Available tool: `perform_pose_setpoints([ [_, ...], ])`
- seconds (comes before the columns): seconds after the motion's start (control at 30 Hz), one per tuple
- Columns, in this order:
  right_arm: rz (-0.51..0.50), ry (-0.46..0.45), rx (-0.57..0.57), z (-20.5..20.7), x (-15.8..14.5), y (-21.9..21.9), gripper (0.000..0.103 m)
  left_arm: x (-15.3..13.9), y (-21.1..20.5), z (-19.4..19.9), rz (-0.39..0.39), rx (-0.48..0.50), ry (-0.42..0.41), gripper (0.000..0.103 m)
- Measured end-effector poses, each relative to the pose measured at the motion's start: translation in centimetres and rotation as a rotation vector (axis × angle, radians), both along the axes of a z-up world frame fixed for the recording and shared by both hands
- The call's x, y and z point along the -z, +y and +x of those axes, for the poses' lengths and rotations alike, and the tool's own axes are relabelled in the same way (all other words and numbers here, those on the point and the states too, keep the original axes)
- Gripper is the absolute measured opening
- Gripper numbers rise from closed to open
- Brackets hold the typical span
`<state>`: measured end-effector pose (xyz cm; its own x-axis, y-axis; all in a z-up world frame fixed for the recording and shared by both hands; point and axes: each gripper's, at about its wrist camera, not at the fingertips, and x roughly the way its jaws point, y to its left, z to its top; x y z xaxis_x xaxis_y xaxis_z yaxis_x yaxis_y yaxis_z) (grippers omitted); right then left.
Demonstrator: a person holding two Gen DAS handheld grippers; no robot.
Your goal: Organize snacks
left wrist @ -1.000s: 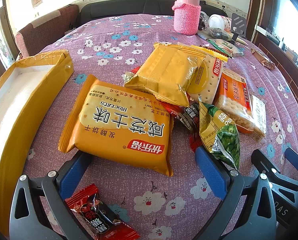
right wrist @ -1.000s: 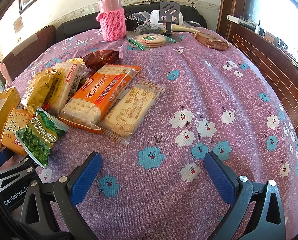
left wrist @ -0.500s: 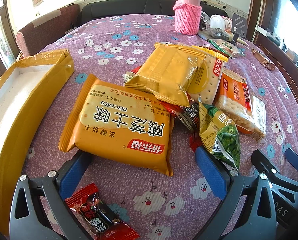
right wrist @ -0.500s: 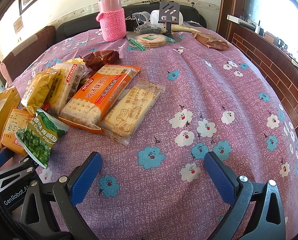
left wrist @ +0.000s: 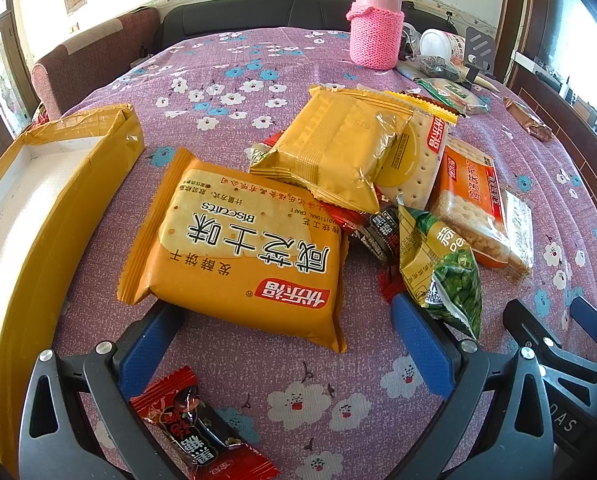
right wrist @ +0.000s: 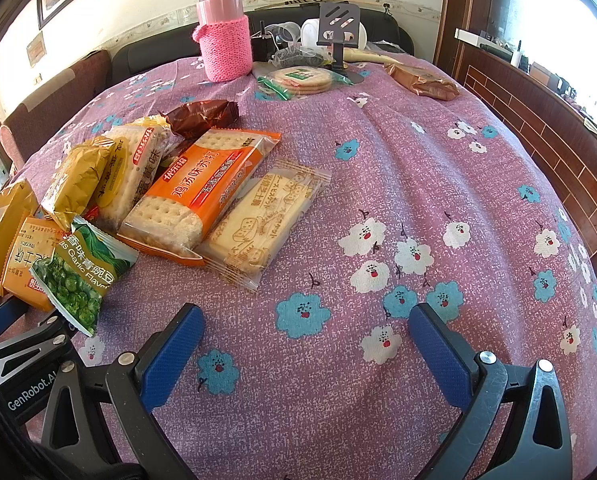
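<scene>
Straddling orange biscuit pack (left wrist: 234, 256) at frame centre: left gripper (left wrist: 286, 344) wide, empty. Advance, pinch near edge, lift toward yellow box (left wrist: 38, 216) at left. Right gripper (right wrist: 304, 354) wide, idle.

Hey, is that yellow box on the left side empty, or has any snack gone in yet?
Empty as far as visible: the yellow box shows only bare white floor, and the snacks lie outside it on the tablecloth. Its near end is cut off.

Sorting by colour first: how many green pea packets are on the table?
1. The green pea packet lies at the near end of the snack pile, beside the big yellow biscuit pack. Others could be hidden under the pile.
</scene>
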<state>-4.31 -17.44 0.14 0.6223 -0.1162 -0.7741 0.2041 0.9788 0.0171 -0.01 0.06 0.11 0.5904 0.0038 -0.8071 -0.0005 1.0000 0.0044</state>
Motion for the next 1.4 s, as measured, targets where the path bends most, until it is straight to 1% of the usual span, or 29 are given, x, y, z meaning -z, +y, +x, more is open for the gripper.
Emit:
perform_pose_setpoints([
  [0.87,0.0,0.0,0.0,0.0,0.0,0.0,0.103,0.0,0.0,0.0,-0.002,0.003,0.002,0.103],
  [0.97,0.004,0.001,-0.002,0.0,0.0,0.0,0.103,0.0,0.2,-0.1,-0.003,0.024,0.025,0.103],
  [1.03,0.004,0.007,-0.022,0.1,0.0,-0.1,0.103,-0.1,0.1,-0.2,0.003,0.036,0.043,0.103],
  [1.1,0.008,0.022,-0.046,0.3,-0.1,-0.1,0.103,0.0,0.1,-0.2,0.006,0.049,0.048,0.103],
  [1.27,0.008,0.048,-0.052,0.2,0.0,0.0,0.103,-0.1,0.2,-1.6,0.007,0.084,0.056,0.103],
  [1.33,0.011,0.061,-0.05,0.1,0.0,-0.2,0.103,-0.2,0.1,-2.0,0.003,0.121,0.086,0.103],
  [1.4,0.006,0.063,-0.047,-0.1,0.0,-0.1,0.103,-0.5,0.2,-2.4,-0.006,0.149,0.135,0.102],
])
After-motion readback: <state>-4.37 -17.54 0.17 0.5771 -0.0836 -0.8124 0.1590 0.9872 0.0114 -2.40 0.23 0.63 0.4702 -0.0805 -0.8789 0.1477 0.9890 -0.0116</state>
